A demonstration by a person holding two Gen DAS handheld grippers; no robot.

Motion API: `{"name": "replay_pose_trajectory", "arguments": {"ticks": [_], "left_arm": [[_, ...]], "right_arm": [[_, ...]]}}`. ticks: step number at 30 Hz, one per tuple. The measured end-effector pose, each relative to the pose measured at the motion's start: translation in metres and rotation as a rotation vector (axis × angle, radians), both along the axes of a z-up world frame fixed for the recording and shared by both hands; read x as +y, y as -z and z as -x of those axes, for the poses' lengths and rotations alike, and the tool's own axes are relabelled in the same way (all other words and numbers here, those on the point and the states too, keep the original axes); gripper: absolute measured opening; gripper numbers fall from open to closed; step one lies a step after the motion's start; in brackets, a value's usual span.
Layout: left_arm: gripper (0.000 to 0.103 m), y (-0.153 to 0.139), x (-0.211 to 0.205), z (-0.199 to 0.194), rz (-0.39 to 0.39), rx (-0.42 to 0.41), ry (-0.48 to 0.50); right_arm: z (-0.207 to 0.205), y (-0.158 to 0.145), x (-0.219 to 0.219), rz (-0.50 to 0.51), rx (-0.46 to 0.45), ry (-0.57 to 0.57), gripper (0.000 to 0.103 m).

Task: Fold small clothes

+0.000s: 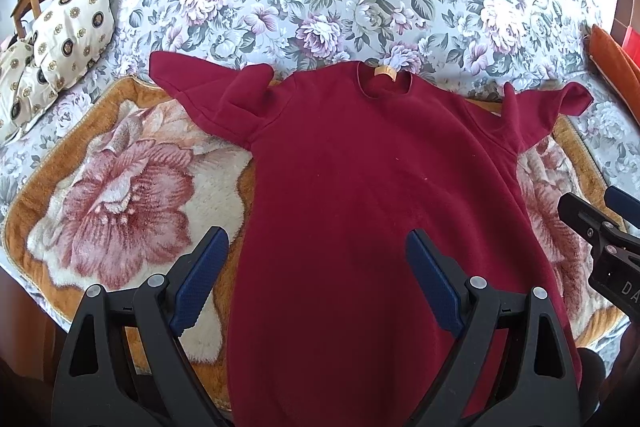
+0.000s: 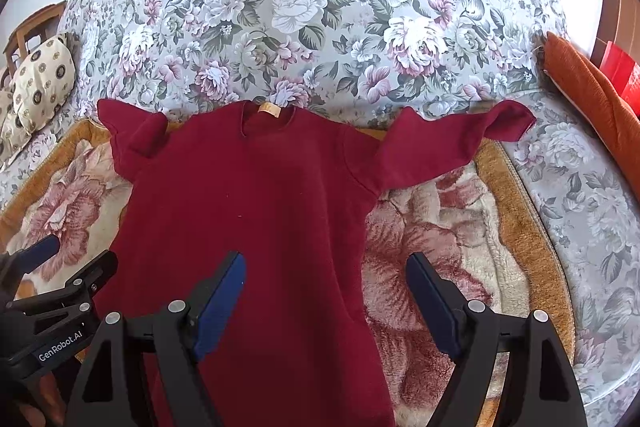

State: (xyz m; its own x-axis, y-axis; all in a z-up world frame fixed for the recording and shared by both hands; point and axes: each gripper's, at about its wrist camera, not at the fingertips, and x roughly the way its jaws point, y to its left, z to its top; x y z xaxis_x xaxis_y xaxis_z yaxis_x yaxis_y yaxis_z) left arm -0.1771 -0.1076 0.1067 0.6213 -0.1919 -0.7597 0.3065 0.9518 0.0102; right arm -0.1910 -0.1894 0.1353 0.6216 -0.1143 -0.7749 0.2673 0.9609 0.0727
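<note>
Left wrist view shows the maroon sweatshirt [image 1: 360, 187] spread flat on the plush rose blanket [image 1: 120, 195], collar far, sleeves out. Left gripper [image 1: 316, 283] and right gripper [image 2: 326, 295] hover wide, empty. Folding seems unstarted; next, probably pinch a sleeve.
</note>
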Motion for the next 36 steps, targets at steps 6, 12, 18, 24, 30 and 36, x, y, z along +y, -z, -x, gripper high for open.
{"name": "replay_pose_trajectory", "arguments": {"ticks": [6, 12, 18, 24, 30, 36], "left_arm": [[0.090, 0.003, -0.003, -0.007, -0.009, 0.005, 0.001], [0.090, 0.010, -0.006, -0.017, -0.015, 0.010, 0.002], [0.090, 0.014, -0.008, -0.022, -0.020, 0.006, 0.003], [0.090, 0.015, -0.010, -0.027, -0.021, 0.004, 0.002], [0.090, 0.013, -0.011, -0.041, -0.029, -0.002, 0.002], [0.090, 0.018, -0.012, -0.060, -0.029, 0.009, -0.005]], "right_arm": [[-0.005, 0.002, -0.002, 0.001, 0.011, 0.008, 0.080], [-0.013, 0.008, -0.006, -0.012, 0.020, 0.013, 0.080], [-0.018, 0.013, -0.006, -0.010, 0.028, 0.020, 0.080], [-0.024, 0.017, -0.006, -0.020, 0.033, 0.018, 0.080], [-0.037, 0.019, -0.002, -0.009, 0.036, 0.013, 0.080], [-0.053, 0.024, -0.001, -0.016, 0.043, 0.010, 0.080]]}}
